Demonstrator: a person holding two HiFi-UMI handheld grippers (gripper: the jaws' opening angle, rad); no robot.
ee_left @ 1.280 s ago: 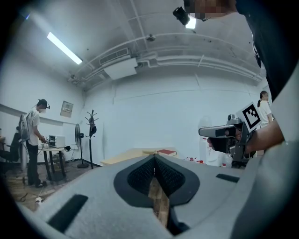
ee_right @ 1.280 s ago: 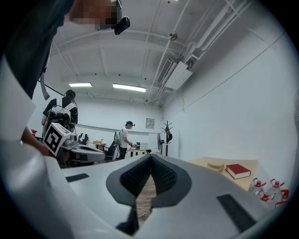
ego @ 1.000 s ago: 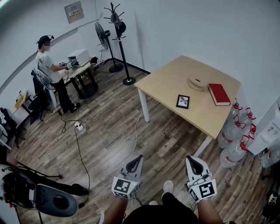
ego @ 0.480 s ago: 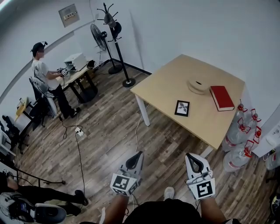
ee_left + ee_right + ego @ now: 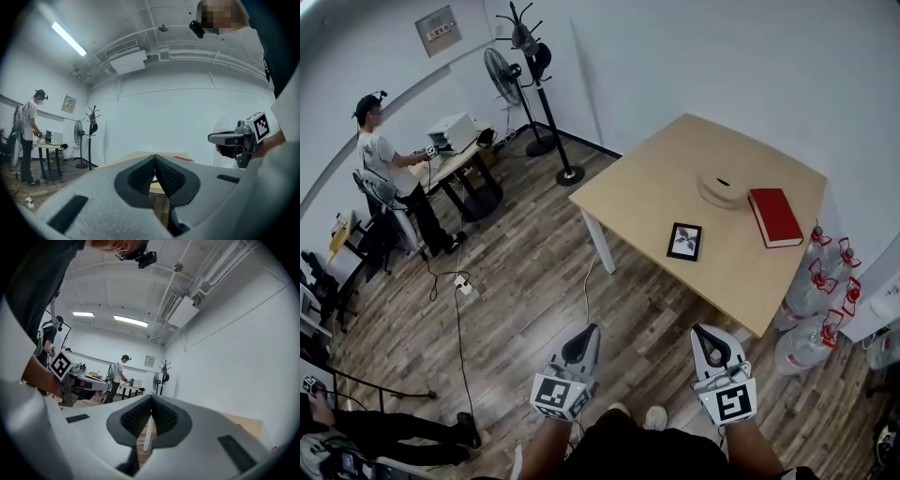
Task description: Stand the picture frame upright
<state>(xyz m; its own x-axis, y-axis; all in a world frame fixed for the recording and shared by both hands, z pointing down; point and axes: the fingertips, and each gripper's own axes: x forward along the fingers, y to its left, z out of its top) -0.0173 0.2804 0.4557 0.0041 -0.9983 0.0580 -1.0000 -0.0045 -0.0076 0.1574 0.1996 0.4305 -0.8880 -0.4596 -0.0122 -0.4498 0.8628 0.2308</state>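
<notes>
The black picture frame point(image 5: 685, 241) lies flat, face up, near the front edge of the light wooden table point(image 5: 647, 183). Both grippers are held level over the floor, well short of the table. My left gripper point(image 5: 587, 329) is shut with nothing in it; in the left gripper view its pads point(image 5: 146, 172) meet at the tip. The right gripper point(image 5: 704, 330) is likewise shut and empty, and in the right gripper view its jaws close at the tip point(image 5: 151, 398). The frame does not show in either gripper view.
A red book point(image 5: 772, 217) and a round beige object point(image 5: 722, 186) lie on the table behind the frame. Water bottles point(image 5: 811, 300) stand at the table's right. A coat stand point(image 5: 539, 94), a fan point(image 5: 502, 73) and a person point(image 5: 380, 159) at a desk are at far left; a cable point(image 5: 461, 286) crosses the floor.
Both grippers have come forward toward the table together, still shut. The table and the frame now sit nearer and lower in the head view.
</notes>
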